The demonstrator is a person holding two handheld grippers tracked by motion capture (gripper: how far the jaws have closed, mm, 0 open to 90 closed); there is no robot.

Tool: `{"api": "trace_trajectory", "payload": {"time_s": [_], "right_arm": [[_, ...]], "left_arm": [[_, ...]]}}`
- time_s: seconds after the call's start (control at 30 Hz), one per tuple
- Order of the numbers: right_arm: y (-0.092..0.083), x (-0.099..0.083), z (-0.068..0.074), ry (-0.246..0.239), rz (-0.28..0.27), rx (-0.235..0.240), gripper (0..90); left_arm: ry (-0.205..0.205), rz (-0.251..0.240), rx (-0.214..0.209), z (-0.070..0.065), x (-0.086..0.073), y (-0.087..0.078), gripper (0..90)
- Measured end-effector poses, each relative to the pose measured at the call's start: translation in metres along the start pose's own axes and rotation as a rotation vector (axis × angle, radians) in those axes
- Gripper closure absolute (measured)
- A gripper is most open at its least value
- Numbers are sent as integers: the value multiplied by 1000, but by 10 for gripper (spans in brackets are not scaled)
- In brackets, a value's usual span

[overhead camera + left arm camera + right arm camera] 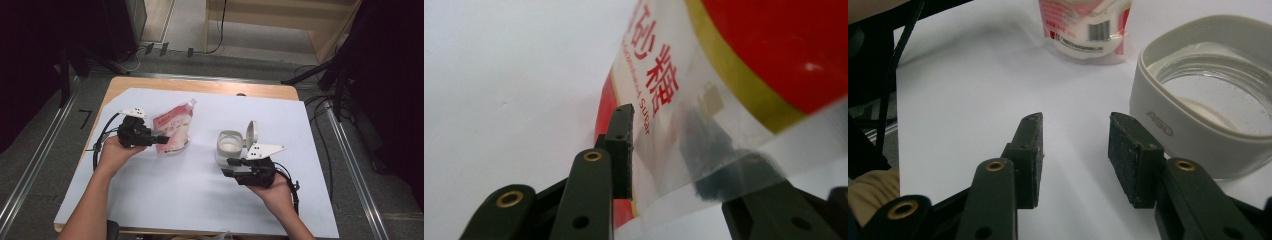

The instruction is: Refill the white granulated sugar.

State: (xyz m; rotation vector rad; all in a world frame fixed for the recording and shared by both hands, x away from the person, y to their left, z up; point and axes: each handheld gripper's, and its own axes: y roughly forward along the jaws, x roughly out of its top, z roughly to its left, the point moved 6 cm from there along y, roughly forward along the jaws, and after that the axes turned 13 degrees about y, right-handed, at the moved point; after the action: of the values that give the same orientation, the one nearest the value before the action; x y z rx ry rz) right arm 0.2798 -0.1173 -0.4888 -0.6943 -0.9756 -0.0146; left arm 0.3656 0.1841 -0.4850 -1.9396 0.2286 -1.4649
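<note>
Here, nearest the person, the right gripper (pixel 229 167) rests low on the white sheet (pixel 165 200) with its jaws standing apart and nothing between them — in the right gripper view the two black pads frame bare paper. Just beside its right jaw stands the jar (pixel 1208 120), a clear container with a pale grey collar, white grains lying in the bottom; its flip lid (pixel 252 134) stands open and upright at the far side of the rim. The gripper is near the jar's wall but not gripping it.

Across the sheet, the left gripper (pixel 164 140) is at the sugar pouch (pixel 175 129), a red-and-white refill bag with a corner spout (pixel 191 102) pointing up and away. In the left gripper view the pouch's clear lower edge sits between the jaws, one pad (pixel 621 150) dark against the film and the other seen through it — so the jaws look closed on the bag's edge, though how firmly cannot be told.

The step in hand looks like taking hold of the pouch ahead of pouring sugar into the open jar. The next move likely calls for lifting the bag without letting the slick film slip, bringing the spout over the jar's mouth, and steadying the jar with the free gripper. Whether the spout is capped cannot be told. Beyond the sheet, the wooden table edge (pixel 200 86) meets the floor.
</note>
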Motion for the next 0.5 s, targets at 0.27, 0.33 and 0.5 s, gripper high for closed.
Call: {"api": "trace_trajectory", "payload": {"time_s": [0.27,0.33,0.5], "right_arm": [[-1,1,-1,0,-1,-4,582],[-2,0,-1,-2,3,-11,583],[-4,0,-1,-4,6,-21,583]], "left_arm": [[6,-4,-3,-1,-2,-2,591],[8,-6,2,-2,-3,-3,584],[-11,-12,-3,-4,-6,-9,585]]}}
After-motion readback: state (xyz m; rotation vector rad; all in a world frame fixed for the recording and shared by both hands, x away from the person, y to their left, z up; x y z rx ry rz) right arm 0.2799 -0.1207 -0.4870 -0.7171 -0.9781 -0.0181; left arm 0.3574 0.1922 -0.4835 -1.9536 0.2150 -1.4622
